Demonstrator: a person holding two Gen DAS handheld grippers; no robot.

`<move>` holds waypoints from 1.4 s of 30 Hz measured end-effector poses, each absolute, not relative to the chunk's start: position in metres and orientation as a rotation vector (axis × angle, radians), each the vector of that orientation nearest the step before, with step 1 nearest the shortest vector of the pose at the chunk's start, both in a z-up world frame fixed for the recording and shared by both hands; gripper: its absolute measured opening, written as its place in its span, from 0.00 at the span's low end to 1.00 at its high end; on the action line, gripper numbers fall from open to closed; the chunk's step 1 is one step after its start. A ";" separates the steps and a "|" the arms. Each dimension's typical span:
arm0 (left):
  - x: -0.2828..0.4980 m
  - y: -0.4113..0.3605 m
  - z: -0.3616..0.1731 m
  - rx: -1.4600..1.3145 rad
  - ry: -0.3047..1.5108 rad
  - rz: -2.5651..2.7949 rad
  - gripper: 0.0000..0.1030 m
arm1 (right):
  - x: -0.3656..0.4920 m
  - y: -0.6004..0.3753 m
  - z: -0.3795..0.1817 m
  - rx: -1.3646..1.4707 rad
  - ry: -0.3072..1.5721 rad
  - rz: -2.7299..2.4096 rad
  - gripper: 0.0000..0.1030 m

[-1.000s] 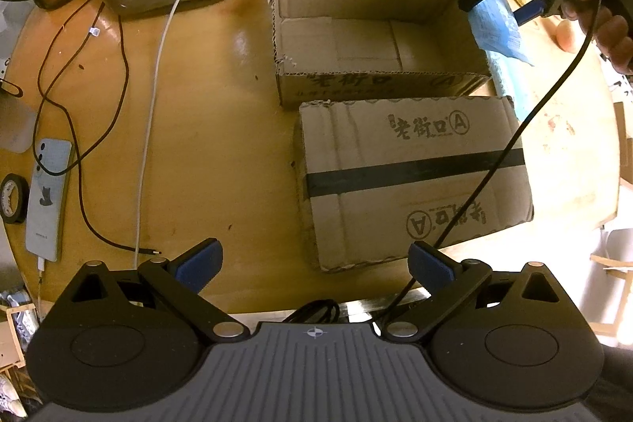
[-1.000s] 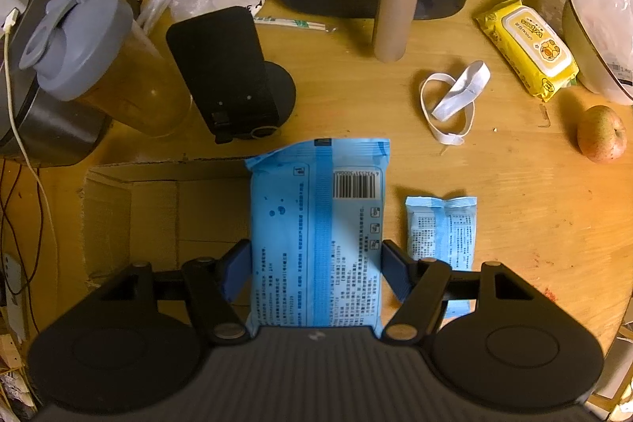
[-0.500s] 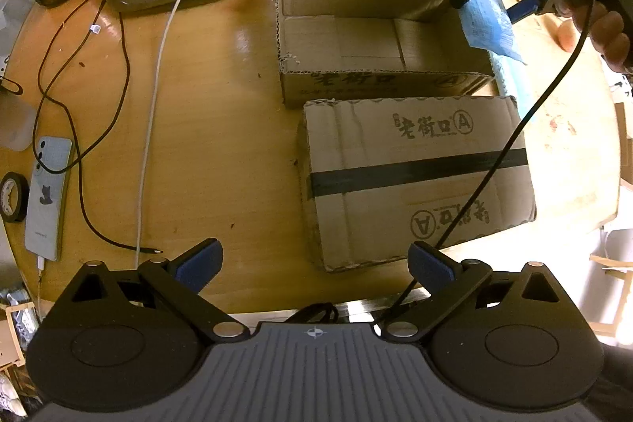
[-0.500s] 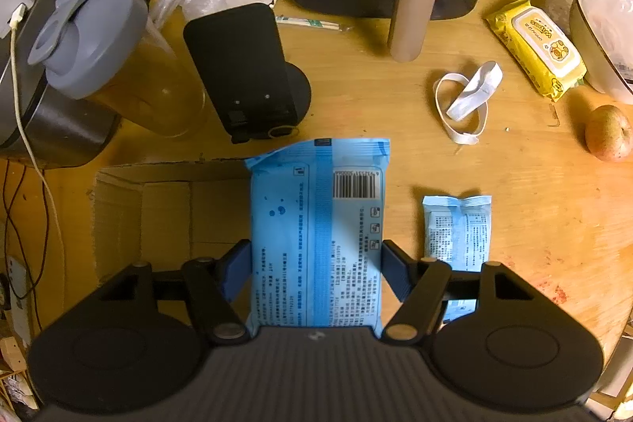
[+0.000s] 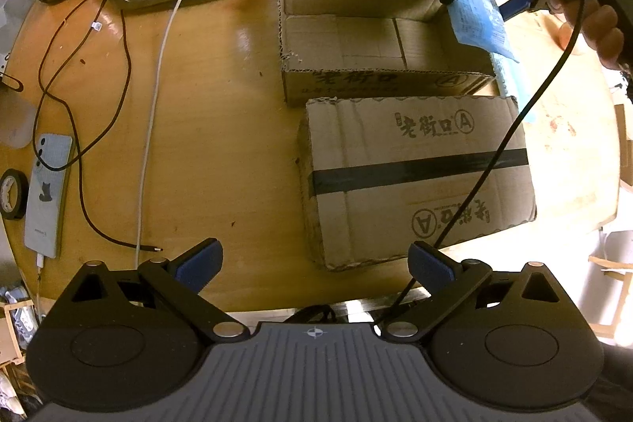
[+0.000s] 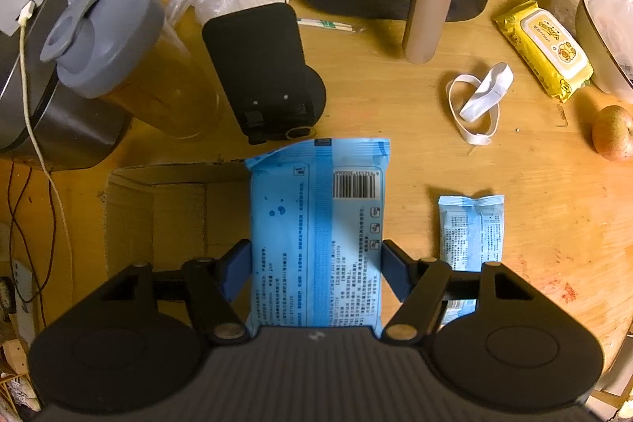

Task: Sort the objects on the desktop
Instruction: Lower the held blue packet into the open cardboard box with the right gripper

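I am gripping the blue wipes pack [image 6: 316,240] by its sides in my right gripper [image 6: 316,263], above the empty open box [image 6: 174,212]'s right end; my left gripper [image 5: 314,260] is hanging wide open, holding nothing. Nothing is boxed yet (small blue packet [image 6: 472,228], right of my fingers, is waiting).

The large pack [image 6: 316,236] is light blue with a darker blue band along its middle, a black barcode on white, and small dark print. The small pack [image 6: 470,232] beside it is pale blue and white. The closed carton [image 5: 415,176] is brown with one black tape stripe and dark printed characters. The wipes pack [image 6: 542,50] is yellow with a white lid. The strap [image 6: 478,101] is white. The fruit [image 6: 611,133] looks reddish-orange, maybe an apple. The table [image 5: 221,113] is honey-coloured wood.
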State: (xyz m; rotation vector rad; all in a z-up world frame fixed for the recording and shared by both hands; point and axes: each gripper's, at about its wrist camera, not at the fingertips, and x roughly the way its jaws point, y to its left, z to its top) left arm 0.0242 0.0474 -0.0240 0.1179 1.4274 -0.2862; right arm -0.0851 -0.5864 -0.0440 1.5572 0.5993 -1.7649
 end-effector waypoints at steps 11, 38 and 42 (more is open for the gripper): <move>0.024 0.049 -0.025 0.117 1.431 -0.282 1.00 | -0.079 -0.593 -0.046 1.564 0.587 -1.778 0.67; 0.027 0.049 -0.027 0.120 1.442 -0.273 1.00 | -0.077 -0.602 -0.052 1.571 0.576 -1.775 0.67; 0.027 0.049 -0.028 0.122 1.447 -0.271 1.00 | -0.079 -0.603 -0.059 1.573 0.573 -1.776 0.67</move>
